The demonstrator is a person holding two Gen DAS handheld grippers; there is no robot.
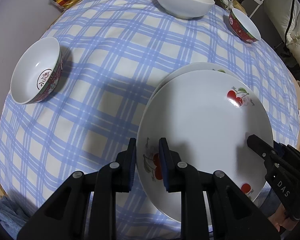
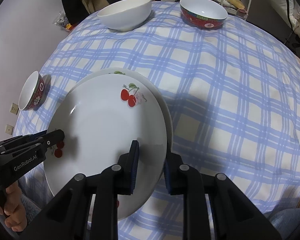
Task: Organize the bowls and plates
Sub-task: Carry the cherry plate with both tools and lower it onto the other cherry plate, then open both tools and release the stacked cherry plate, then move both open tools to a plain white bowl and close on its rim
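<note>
Cherry plate [image 1: 206,120] gripped at opposite rims by both grippers' jaws, left [image 1: 147,164] and right [image 2: 151,166], over second plate [image 1: 200,67]; three bowls beyond it unstacked: white [image 1: 185,1], red [image 1: 243,25], red [image 1: 37,70].

Each camera looks forward and down along its own fingers, close over the tabletop [image 1: 102,64]. Left view sees the cherry plate [image 1: 206,124] right of its fingers; right view [image 2: 110,132] sees it left. Both share it.
</note>
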